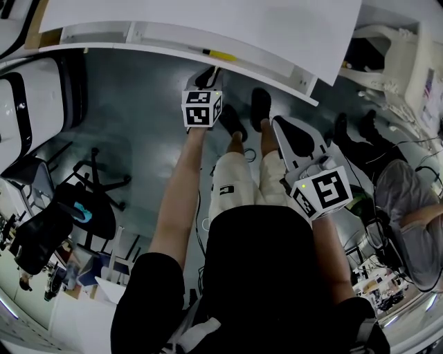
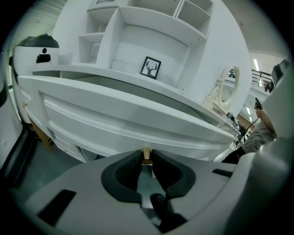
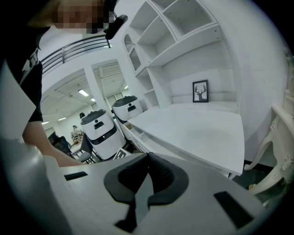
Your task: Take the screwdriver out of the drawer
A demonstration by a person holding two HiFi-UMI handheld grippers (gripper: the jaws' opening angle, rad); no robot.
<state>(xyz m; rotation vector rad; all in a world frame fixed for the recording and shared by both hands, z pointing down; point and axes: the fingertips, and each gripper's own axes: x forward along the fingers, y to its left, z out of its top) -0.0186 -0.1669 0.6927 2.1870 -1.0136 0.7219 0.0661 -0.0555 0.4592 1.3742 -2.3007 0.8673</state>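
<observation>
Our left tongs [image 2: 146, 158] are pinching the gold knob [image 2: 146, 152] on the drawer [image 2: 115, 117]. Our right tongs [image 3: 148, 161] are staying closed and empty. The yellow screwdriver [image 1: 221, 54] is lying inside the drawer. It is looking light and stiff, so we are planning on gripping its handle.

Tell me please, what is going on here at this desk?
A person stands at a white desk with a gripper in each hand. The left gripper is shut on the small brass knob of the drawer, which stands partly open; a yellow thing, perhaps the screwdriver, lies inside. The right gripper is shut and empty, held off to the side.
</observation>
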